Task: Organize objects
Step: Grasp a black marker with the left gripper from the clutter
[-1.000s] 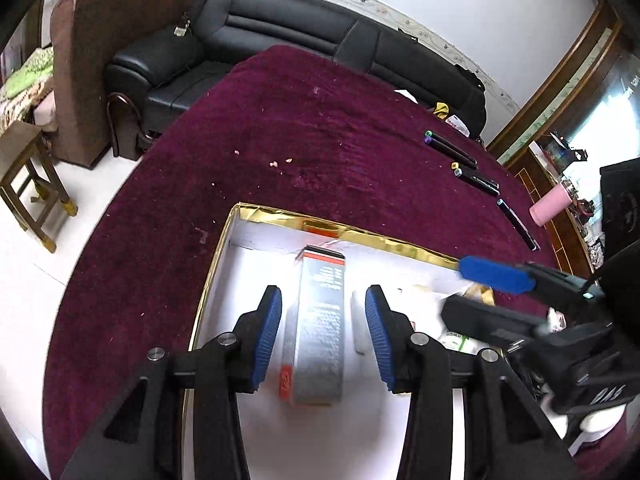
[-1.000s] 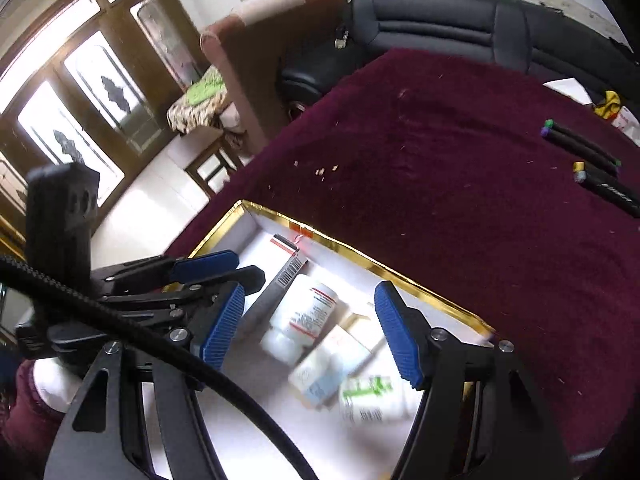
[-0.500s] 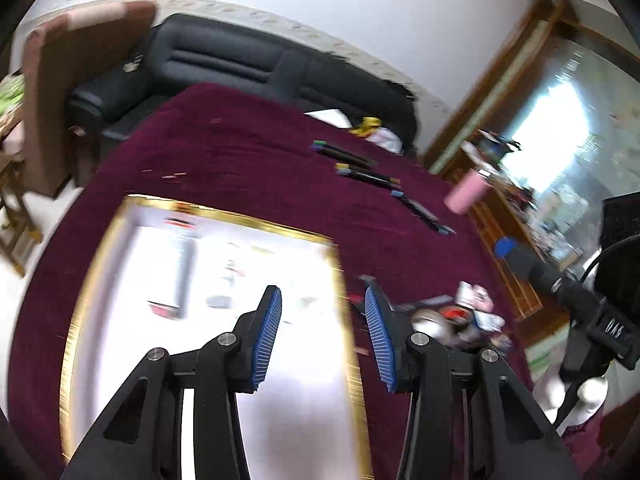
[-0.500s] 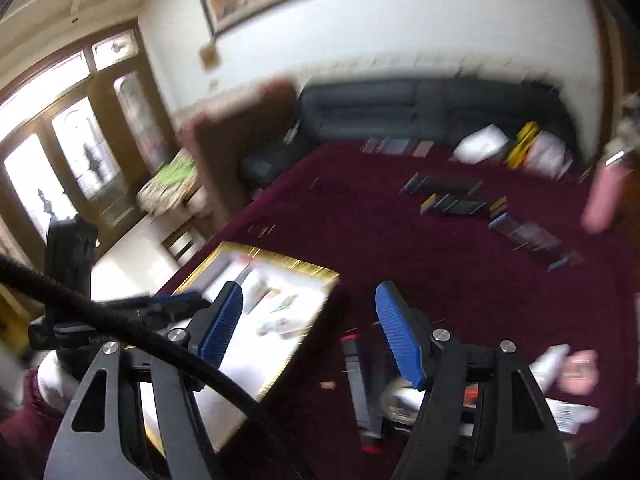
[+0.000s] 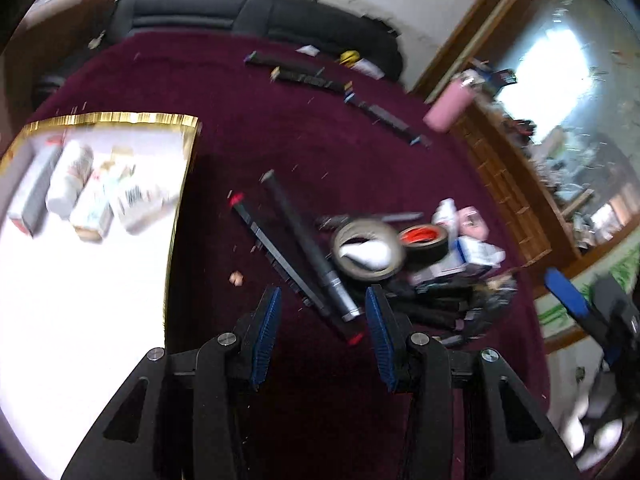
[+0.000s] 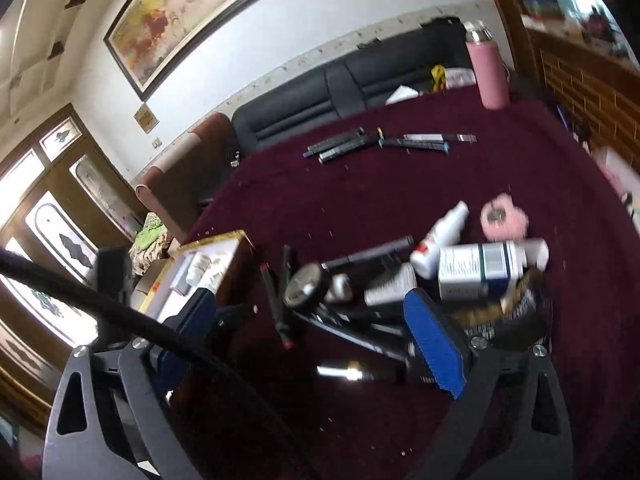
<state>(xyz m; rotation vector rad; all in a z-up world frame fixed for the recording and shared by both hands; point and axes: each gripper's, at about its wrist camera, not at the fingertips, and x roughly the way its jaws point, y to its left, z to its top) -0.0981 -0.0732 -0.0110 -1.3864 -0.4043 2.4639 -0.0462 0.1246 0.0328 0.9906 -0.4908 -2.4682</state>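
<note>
Clutter is lying heaped on the maroon-covered table (image 5: 280,128), at about two o'clock from the left gripper (image 5: 322,322) in its own view. In that heap a beige tape roll (image 5: 368,250) is touching a black tape roll with an orange core (image 5: 426,240), with a white medicine box (image 5: 476,256) just beside them at three o'clock. A red-tipped black marker (image 5: 280,258) and a black cylindrical tube with a silver end (image 5: 308,248) are lying side by side, their near ends reaching between the left fingers (image 5: 267,330). Those fingers are standing partly open and gripping nothing.

At nine o'clock the gold-rimmed white box (image 5: 182,184) is holding several bottles and cartons (image 5: 86,188) in its far part.

In the right wrist view the right gripper (image 6: 312,342) is opening wide, its fingers (image 6: 434,344) straddling dark pens but pressing on none. A white spray bottle (image 6: 442,236), a pink tape roll (image 6: 502,218) and the medicine box (image 6: 478,270) are sitting at one o'clock. A pink flask (image 6: 488,72) is standing upright at the far table edge.
</note>
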